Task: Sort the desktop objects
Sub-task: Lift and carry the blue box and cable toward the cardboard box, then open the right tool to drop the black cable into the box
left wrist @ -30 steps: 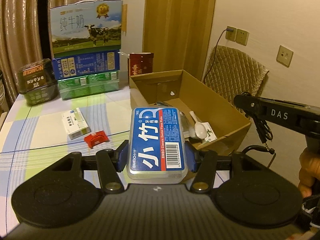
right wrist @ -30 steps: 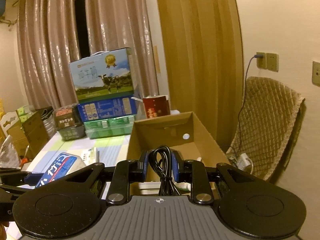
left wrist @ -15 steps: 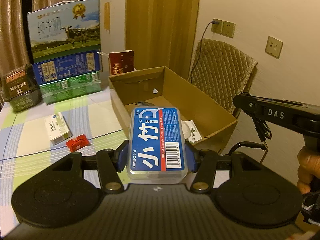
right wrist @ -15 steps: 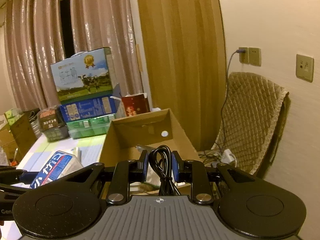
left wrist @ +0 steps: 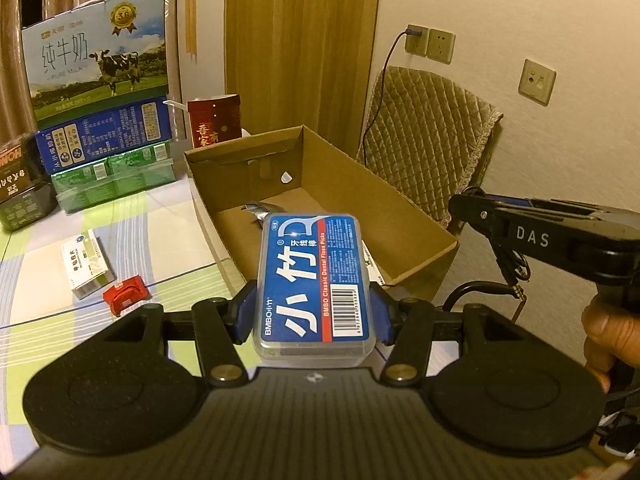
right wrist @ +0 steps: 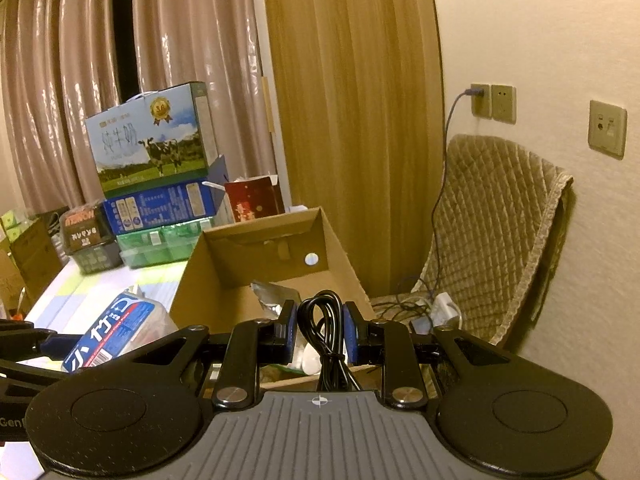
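Floss-pick box (left wrist: 312,284): my left gripper (left wrist: 312,312) is clamping its long sides, cardboard box (left wrist: 420,216) at 12 o'clock. Rigid, light, probably slick. At 3 o'clock, my right gripper (right wrist: 320,330) is pinching the limp coiled cable (right wrist: 322,328) mid-bundle.

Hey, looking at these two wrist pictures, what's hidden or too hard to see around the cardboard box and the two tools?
- Left wrist view: the floss box in the left tool covers the near floor of the cardboard box.
- Right wrist view: the right tool and its black cable hide the cardboard box's near end.
- The silver wrapper is too crumpled to identify.
- Print on the white carton is too small.
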